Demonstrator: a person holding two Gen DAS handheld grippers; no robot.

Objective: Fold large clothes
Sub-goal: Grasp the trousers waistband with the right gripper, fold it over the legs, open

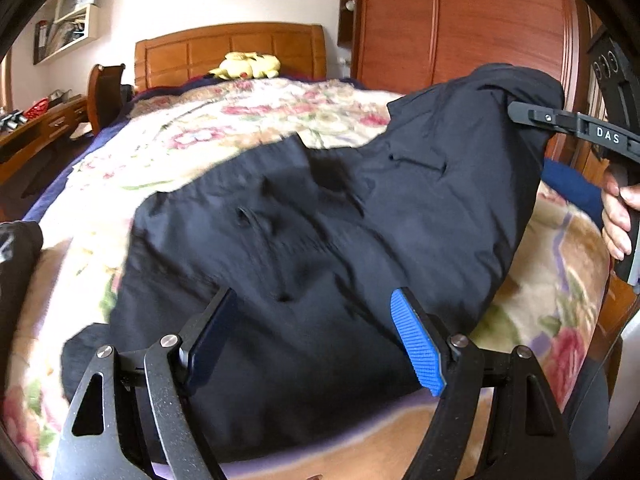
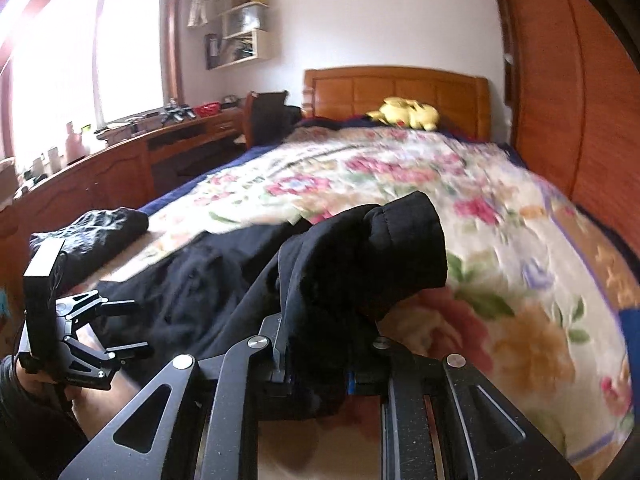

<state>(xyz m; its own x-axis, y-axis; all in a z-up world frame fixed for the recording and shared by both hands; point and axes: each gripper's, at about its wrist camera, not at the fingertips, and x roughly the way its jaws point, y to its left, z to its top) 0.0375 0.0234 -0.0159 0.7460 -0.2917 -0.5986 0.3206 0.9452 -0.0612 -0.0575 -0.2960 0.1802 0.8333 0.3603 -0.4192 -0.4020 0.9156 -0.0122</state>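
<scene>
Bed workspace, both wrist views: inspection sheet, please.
Surface: bed with floral blanket.
Job's things: black garment partly spread on the blanket, one end lifted.
Clutter: second dark bundle at the bed's edge; yellow plush by the headboard.
Grippers: left gripper open over the garment, pads apart; right gripper shut on the garment's raised end.
Cables: nothing seen.
Surroundings: wardrobe, desk with small items, window, wall shelf.

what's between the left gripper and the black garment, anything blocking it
Nothing visible. The left gripper hangs open right over the black garment on the bed, while the right gripper is already shut on its lifted edge.
</scene>
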